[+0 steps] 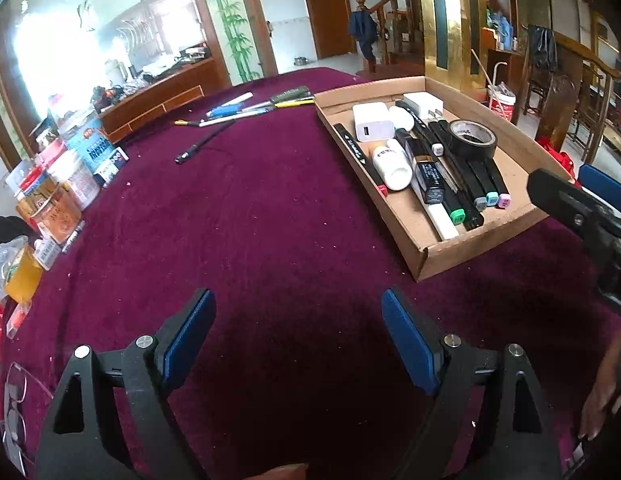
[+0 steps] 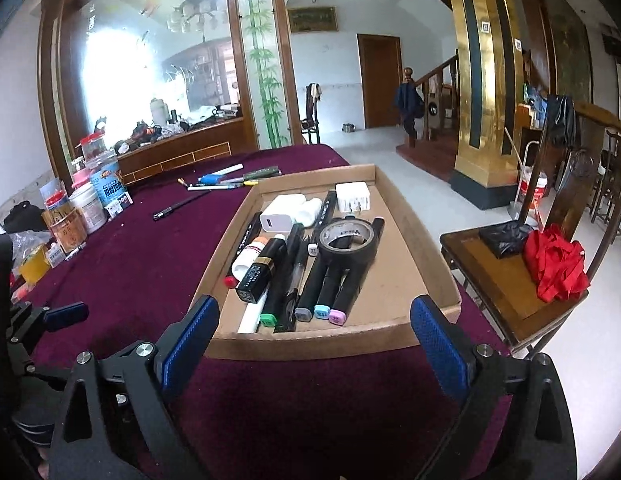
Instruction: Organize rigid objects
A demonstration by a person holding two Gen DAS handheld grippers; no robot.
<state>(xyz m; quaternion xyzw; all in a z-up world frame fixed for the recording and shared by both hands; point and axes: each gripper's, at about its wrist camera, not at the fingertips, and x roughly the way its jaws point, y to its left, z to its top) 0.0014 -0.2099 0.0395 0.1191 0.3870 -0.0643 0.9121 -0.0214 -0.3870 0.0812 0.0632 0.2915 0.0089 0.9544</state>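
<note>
Two black tongs with textured blue pads hang over a fuzzy maroon tablecloth [image 1: 250,220], both spread apart and gripping nothing. Straight ahead of the right gripper [image 2: 310,322] sits a shallow cardboard tray [image 2: 422,276] holding boxy white chargers, slim black markers [image 2: 330,280] with pastel caps and a glossy tape roll [image 2: 347,240]. Far beyond the left gripper [image 1: 297,320], loose pens [image 1: 246,110] lie scattered on the cloth.

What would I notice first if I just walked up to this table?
Probably the cardboard tray on the purple tablecloth, packed with markers and a black tape roll lying on them. Then the loose pens at the table's far end, and the red cloth on the chair beside it.
</note>
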